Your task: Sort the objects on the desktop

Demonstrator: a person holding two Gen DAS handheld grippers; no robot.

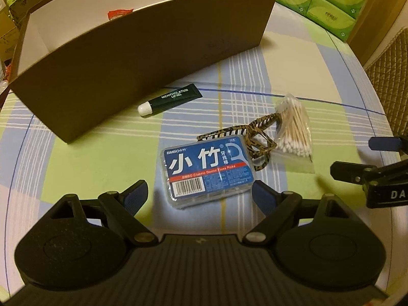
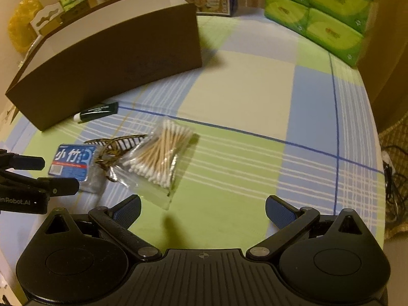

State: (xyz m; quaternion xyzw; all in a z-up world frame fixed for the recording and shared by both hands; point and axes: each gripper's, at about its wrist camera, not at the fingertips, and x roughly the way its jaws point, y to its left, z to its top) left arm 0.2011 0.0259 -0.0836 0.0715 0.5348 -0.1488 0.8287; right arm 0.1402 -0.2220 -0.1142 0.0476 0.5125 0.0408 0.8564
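Note:
A blue dental floss pick box (image 1: 207, 168) lies on the checked tablecloth, just ahead of my open left gripper (image 1: 200, 196), between its fingers. A leopard-print hair claw (image 1: 257, 137) leans on the box's right end, next to a clear bag of cotton swabs (image 1: 293, 132). A dark green lip gel tube (image 1: 169, 99) lies by the brown box (image 1: 142, 58). My right gripper (image 2: 202, 210) is open and empty, just right of the swab bag (image 2: 158, 155). The floss box (image 2: 72, 162), claw (image 2: 114, 150) and tube (image 2: 97, 112) also show in the right wrist view.
The brown box (image 2: 107, 53) has white dividers inside and something red in it (image 1: 118, 14). Green tissue packs (image 2: 318, 12) are stacked at the back right. A woven chair (image 1: 390, 76) stands to the right. The table edge curves along the right side.

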